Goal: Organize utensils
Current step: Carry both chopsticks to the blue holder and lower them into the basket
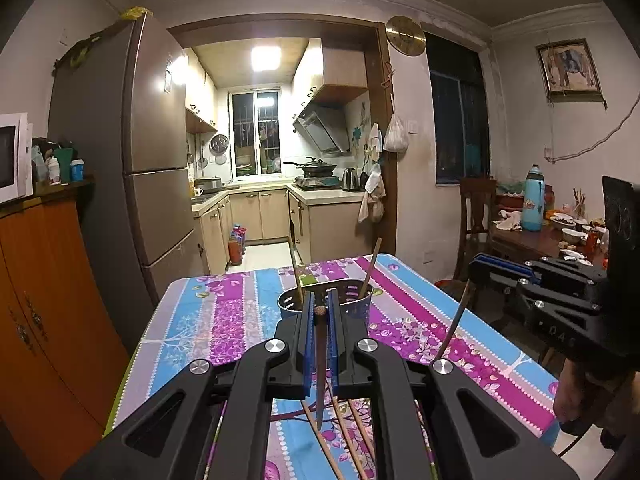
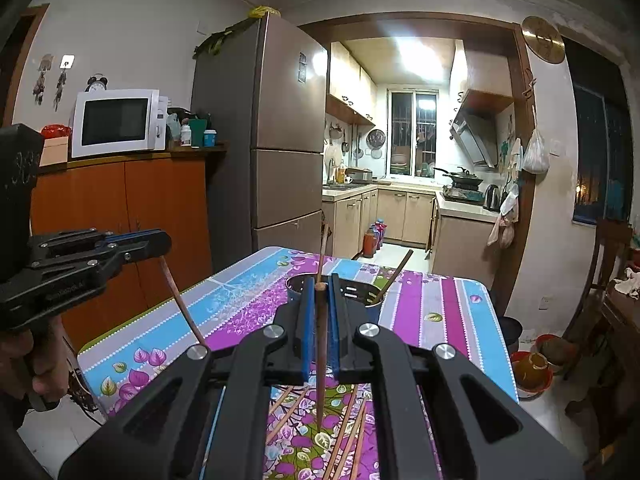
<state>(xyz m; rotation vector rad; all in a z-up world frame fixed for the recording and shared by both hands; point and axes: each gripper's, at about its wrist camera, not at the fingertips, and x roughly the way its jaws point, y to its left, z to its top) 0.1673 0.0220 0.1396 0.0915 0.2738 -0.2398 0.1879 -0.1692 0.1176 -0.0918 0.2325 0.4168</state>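
- My left gripper (image 1: 320, 312) has its blue pads (image 1: 308, 336) pressed in on a dark chopstick (image 1: 320, 380), held near its blunt top end, tip hanging down toward the tabletop.
- My right gripper (image 2: 320, 308) is the same story: pads (image 2: 307, 336) pinched on a reddish chopstick (image 2: 320, 360), upright, gripped close to the top, pointed end dangling below.
- Both sticks feel like light, stiff, slim wood to me; I reckon the smooth round shaft could swivel between flat pads, so a hold near the thick end, square across it, looks the safest.
- Being so thin, it will pivot if it catches the holder's rim, so I'd bring it in point first and near vertical.
- Just past my fingertips stands the utensil holder (image 1: 362, 308), a slotted metal cup toward the far edge of the tabletop, already with chopsticks (image 1: 370, 268) leaning in it.
- Beneath my grippers, at the near edge, loose chopsticks (image 2: 344, 432) lie scattered flat; low and slender, they'd need a pinch from above at one end.
- All of it sits on the floral tablecloth (image 1: 224, 320), which looks slick, so the sticks may skate when nudged.
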